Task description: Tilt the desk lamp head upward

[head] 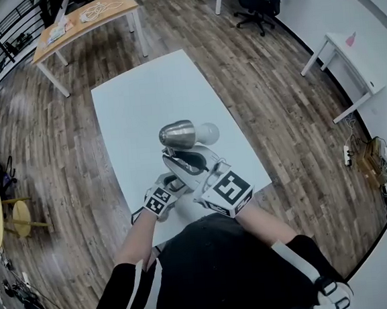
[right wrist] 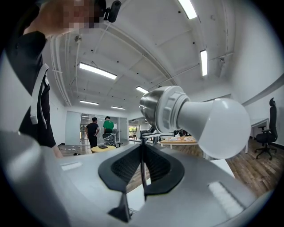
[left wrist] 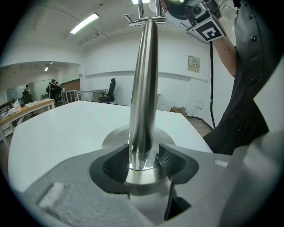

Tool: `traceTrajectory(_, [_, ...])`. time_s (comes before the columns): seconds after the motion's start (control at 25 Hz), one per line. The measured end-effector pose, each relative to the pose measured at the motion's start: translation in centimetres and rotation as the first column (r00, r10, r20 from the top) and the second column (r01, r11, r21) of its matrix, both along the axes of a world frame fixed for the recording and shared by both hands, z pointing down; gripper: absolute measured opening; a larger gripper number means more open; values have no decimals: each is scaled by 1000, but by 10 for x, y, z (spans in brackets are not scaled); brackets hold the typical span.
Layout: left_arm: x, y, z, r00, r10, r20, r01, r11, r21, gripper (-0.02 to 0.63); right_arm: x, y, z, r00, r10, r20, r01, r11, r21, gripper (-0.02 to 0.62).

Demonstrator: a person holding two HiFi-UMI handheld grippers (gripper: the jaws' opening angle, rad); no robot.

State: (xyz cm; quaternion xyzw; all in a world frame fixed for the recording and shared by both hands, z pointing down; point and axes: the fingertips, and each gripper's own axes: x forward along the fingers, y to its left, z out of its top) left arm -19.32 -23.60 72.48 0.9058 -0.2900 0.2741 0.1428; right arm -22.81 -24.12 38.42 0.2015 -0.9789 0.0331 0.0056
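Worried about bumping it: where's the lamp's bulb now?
In the head view the bulb sits over the white table, right of the silver lamp head, just beyond the right gripper.

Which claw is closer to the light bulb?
Right. The right claw sits right by the bulb; the left claw grips the pole low down, near the base.
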Motion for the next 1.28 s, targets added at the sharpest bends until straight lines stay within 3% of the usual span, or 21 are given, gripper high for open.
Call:
traceTrajectory(0.72, [0,4,-1,999,-44,-22,44,999,14,215,-10,6,4,997,-64,-32,64,998,28,35])
traceTrajectory(0.92, [6,-1,-3,996,-68,-62,65,997,-46,215,-2,0,7,998,-56,-35,57,998,30,37])
traceTrajectory(1.08, [3,0,-1,998,-68,-9,68,997,-44,215,3,4,13,998,-59,-37,60,998,27,86])
traceTrajectory(1.28, [-13,5,-14,977,-213,-8,212,976,-45,202,23,7,25,995,-96,-20,96,995,-18,109])
